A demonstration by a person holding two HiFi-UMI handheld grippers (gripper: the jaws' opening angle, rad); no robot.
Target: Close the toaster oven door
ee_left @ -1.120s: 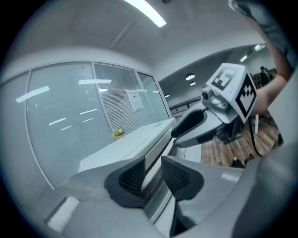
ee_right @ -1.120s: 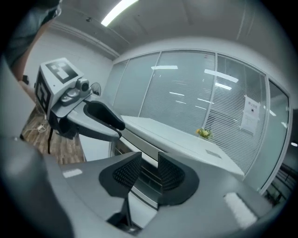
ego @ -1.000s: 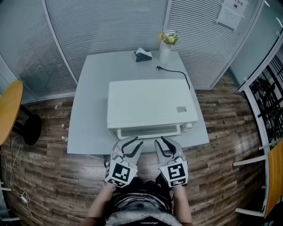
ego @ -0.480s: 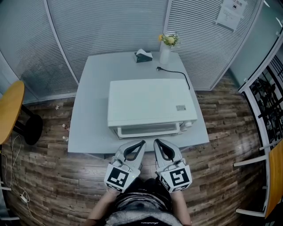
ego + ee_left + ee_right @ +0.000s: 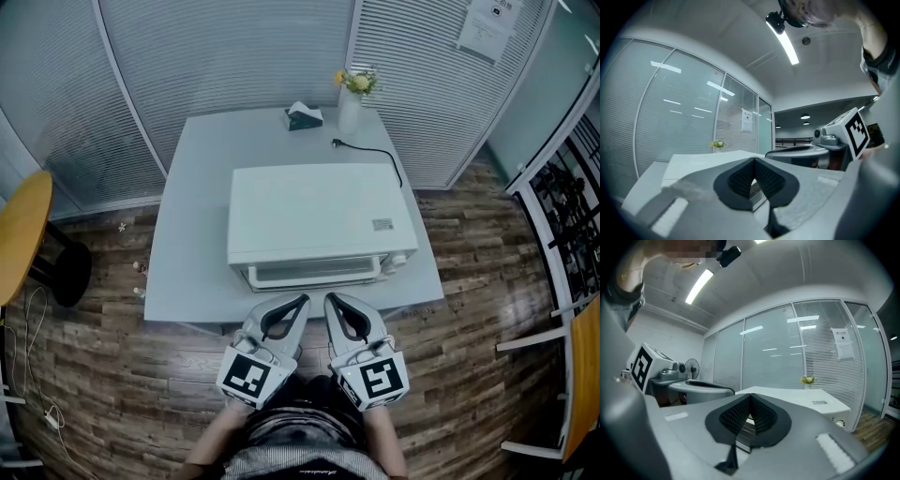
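White toaster oven (image 5: pixel 319 220) sits mid-surface (image 5: pixel 187 272), its door (image 5: pixel 314 273) facing you and seemingly near shut. The left hand-held gripper (image 5: pixel 302 301) and right hand-held gripper (image 5: pixel 328 298) are both clamped together, empty, just short of the door. A hard or off-centre push could slide the oven away from you.

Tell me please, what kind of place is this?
Probably an office room: glass walls with blinds, a notice on the glass, and a plain table holding a toaster oven.
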